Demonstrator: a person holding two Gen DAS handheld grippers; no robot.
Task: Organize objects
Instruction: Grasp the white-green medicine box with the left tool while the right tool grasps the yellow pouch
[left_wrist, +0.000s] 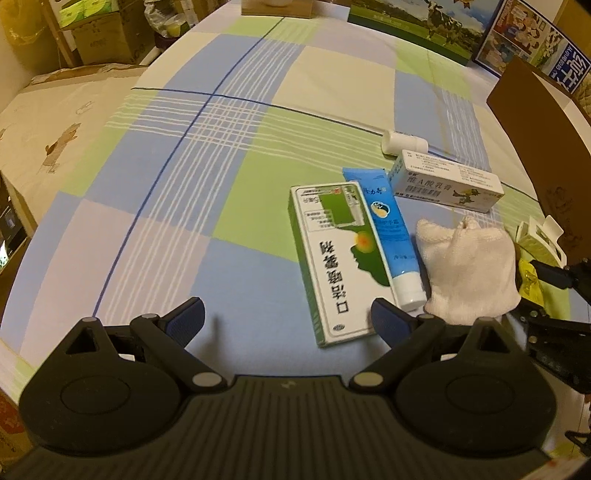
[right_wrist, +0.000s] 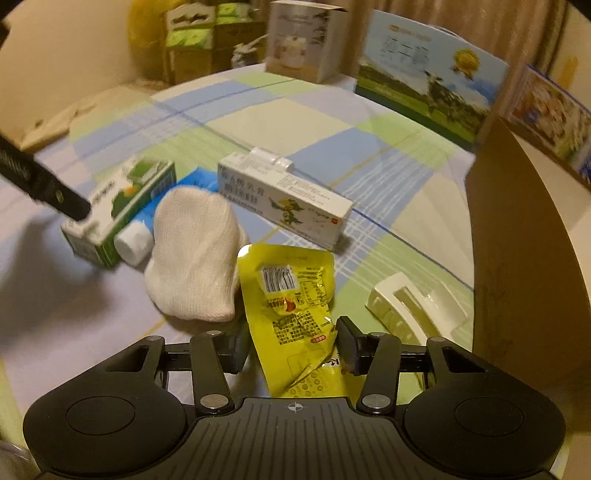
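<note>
My right gripper (right_wrist: 293, 345) points down at a yellow snack packet (right_wrist: 291, 306) that lies between its pads; both pads touch the packet's sides and its near end is crumpled. My left gripper (left_wrist: 288, 317) is wide open low over the cloth, its right fingertip above the near corner of a green-and-white box (left_wrist: 332, 266). Beside that box lie a blue tube (left_wrist: 391, 236), a white knitted cloth (left_wrist: 469, 269) and a white ointment box (left_wrist: 447, 184). A small white bottle (left_wrist: 402, 142) lies farther back.
A white hair clip (right_wrist: 417, 310) lies right of the packet. A brown cardboard wall (right_wrist: 528, 258) stands close on the right. Printed cartons (right_wrist: 428, 81) line the far edge of the checked cloth (left_wrist: 221, 184). Stacked boxes (left_wrist: 99, 40) stand beyond the left side.
</note>
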